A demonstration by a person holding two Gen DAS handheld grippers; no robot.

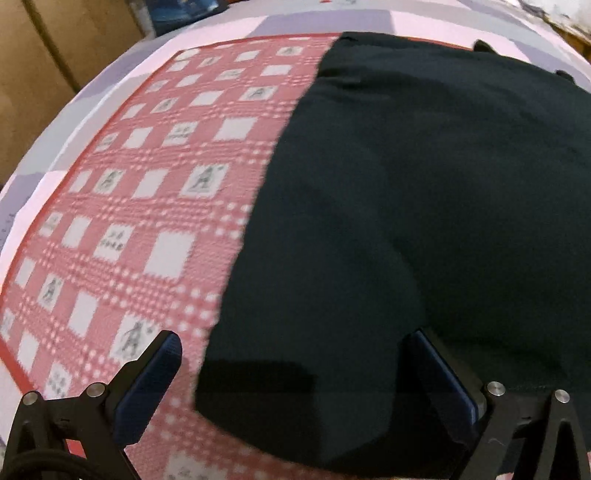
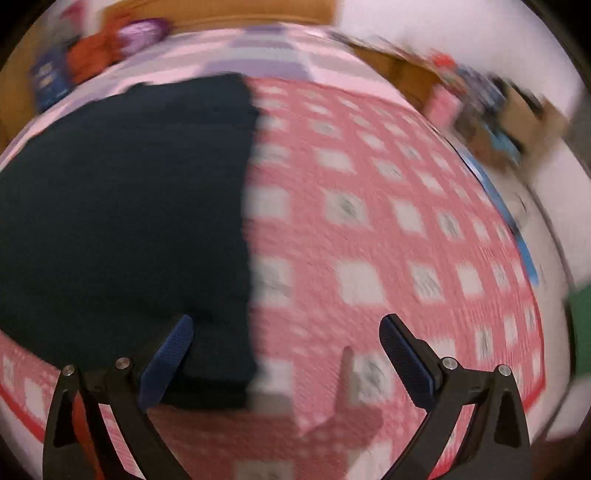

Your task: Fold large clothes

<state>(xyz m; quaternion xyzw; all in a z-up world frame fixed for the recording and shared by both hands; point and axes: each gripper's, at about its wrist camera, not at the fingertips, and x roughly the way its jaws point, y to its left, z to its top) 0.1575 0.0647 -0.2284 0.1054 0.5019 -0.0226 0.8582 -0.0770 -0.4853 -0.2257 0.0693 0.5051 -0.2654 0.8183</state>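
Observation:
A large black garment [image 1: 424, 192] lies flat on a red-and-white checked blanket [image 1: 147, 192], filling the right half of the left wrist view. My left gripper [image 1: 295, 336] is open, hovering over the garment's near left corner, its blue-padded fingers [image 1: 151, 384] spread wide with nothing between them. In the blurred right wrist view the same garment [image 2: 125, 206] covers the left half, with a straight right edge. My right gripper [image 2: 286, 332] is open above the garment's near right corner and the blanket [image 2: 388, 221].
The blanket lies on a pink and lilac checked bed cover [image 1: 288, 22]. Brown furniture [image 1: 44, 55] stands beyond the bed at the left. Cluttered boxes and bags [image 2: 498, 114] sit past the bed's right side, with coloured items [image 2: 110, 44] at the far left.

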